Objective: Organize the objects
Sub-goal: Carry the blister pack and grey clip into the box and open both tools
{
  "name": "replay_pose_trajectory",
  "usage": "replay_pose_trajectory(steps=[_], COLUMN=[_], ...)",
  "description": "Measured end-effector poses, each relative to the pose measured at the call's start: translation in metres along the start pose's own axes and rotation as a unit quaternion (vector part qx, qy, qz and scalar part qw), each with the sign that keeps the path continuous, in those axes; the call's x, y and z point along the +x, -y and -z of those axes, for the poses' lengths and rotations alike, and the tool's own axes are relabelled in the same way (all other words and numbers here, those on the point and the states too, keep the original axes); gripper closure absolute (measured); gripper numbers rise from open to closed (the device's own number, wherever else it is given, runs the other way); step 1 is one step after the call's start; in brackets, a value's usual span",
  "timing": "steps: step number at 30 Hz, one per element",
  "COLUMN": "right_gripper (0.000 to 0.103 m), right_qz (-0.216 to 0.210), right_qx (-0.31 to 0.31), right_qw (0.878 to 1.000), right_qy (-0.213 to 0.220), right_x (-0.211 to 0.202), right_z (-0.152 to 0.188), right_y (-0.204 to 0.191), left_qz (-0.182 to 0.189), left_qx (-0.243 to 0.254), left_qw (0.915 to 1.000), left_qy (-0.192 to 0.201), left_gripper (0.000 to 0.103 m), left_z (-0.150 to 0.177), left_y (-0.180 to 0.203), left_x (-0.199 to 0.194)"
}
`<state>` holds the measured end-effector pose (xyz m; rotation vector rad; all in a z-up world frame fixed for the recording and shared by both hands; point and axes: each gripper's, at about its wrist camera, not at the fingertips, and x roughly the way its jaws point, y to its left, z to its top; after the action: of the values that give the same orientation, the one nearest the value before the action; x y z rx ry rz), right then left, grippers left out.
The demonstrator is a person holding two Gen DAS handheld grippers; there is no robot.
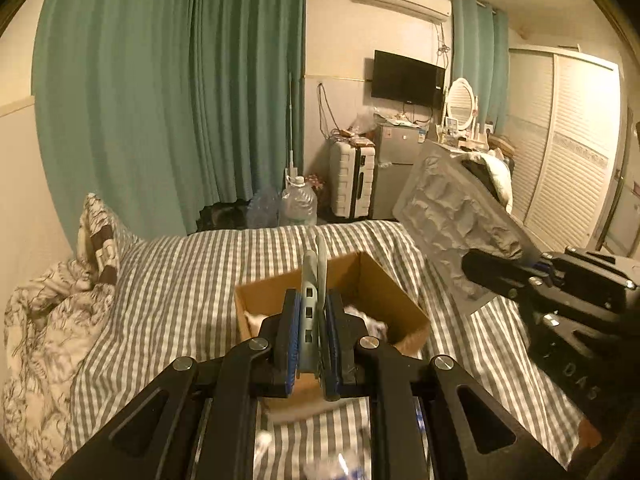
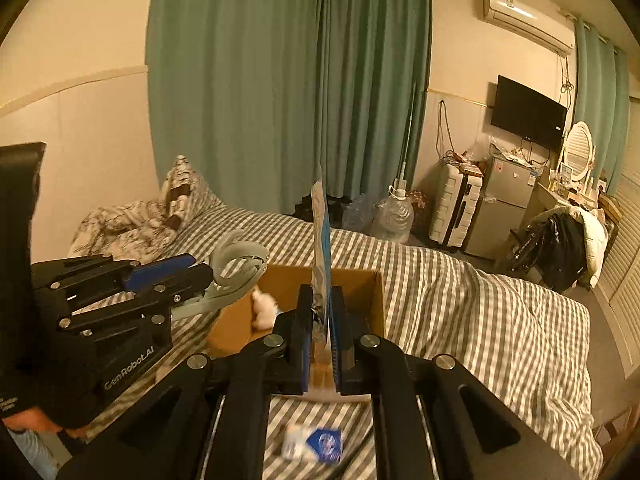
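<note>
Delivery step: both loads hang over the cardboard box (image 1: 400, 292).
Your left gripper (image 1: 310, 320) clamps the grey clip (image 2: 236, 268), your right gripper (image 2: 320, 320) the flat packet (image 1: 460, 216); lower them, then release.

The bed (image 1: 180, 272) wore grey-and-white stripes; the cardboard box (image 1: 384, 288) was brown, the curtains (image 1: 168, 92) teal, the suitcase (image 2: 454, 204) white.

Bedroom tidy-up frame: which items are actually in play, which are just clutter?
In play:
- grey hanger in left claw
- flat plastic package in right claw
- cardboard box
- small blue packet on bed

Clutter:
- suitcase
- water jug
- fridge
- TV
</note>
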<state>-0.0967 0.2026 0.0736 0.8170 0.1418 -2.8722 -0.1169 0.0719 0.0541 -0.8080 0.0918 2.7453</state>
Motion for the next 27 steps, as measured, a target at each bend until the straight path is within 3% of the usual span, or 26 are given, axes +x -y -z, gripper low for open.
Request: replay_pose_trajectory(steps=[9, 17, 23, 24, 25, 27], right_gripper=[0.096, 0.096, 0.094, 0.086, 0.069, 0.047], right_qz=[-0.012, -0.020, -0.028, -0.024, -0.021, -0.011], right_qx=[0.014, 0.026, 0.037, 0.035, 0.036, 0.043], right_qw=[0.999, 0.997, 0.995, 0.995, 0.996, 0.996], right_qy=[-0.034, -0.073, -0.090, -0.088, -0.083, -0.076], right_x=[0.089, 0.155, 0.176, 0.173, 0.170, 0.160], right_z=[-0.006, 0.016, 0.028, 0.030, 0.029, 0.026], right_y=[0.024, 0.037, 0.045, 0.045, 0.047, 0.052], left_qz=[-0.020, -0.030, -0.019, -0.019, -0.018, -0.017], left_qx=[-0.012, -0.016, -0.023, -0.028, -0.032, -0.039], left_qw=[0.9994, 0.9969, 0.9945, 0.9942, 0.9939, 0.9933], left_qy=[-0.024, -0.070, -0.100, -0.103, -0.104, -0.108], left_gripper=[0.090, 0.090, 0.089, 0.088, 0.087, 0.081], left_z=[-0.014, 0.012, 0.032, 0.033, 0.033, 0.033], left_y=[-0.015, -0.025, -0.023, -0.024, -0.024, -0.026], left_x=[0.073, 0.133, 0.160, 0.159, 0.159, 0.153])
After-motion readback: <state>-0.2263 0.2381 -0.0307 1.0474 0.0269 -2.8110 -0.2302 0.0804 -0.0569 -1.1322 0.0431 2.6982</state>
